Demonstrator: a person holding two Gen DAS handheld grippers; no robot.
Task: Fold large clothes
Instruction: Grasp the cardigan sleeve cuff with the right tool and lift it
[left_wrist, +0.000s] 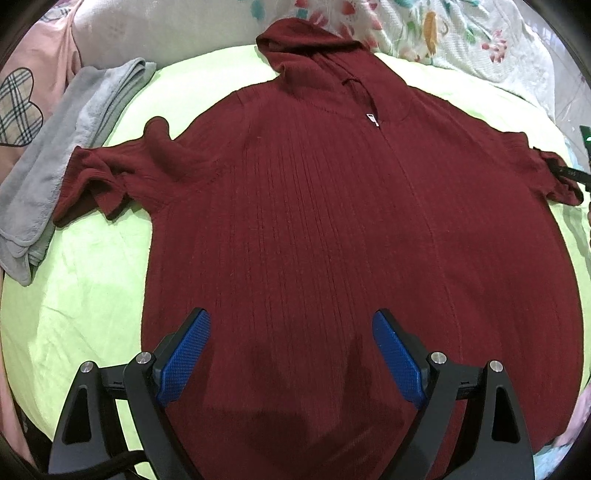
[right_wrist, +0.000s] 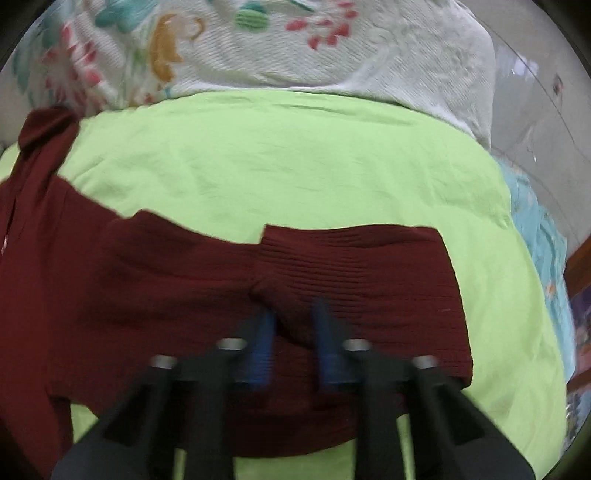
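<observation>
Across the green bed sheet (left_wrist: 92, 277) the maroon hoodie (left_wrist: 314, 221) lies flat for folding, left gripper (left_wrist: 291, 354) spread wide above its hem, right gripper (right_wrist: 291, 328) pinching the sleeve (right_wrist: 351, 273) near the sheet's right edge.

Both views are bright and evenly lit, without glare. The left wrist view is sharp; a soft shadow lies on the sweater (left_wrist: 314, 221) near its bottom. The right wrist view is motion-blurred. Fisheye edges bend strongly, with dark corners.
</observation>
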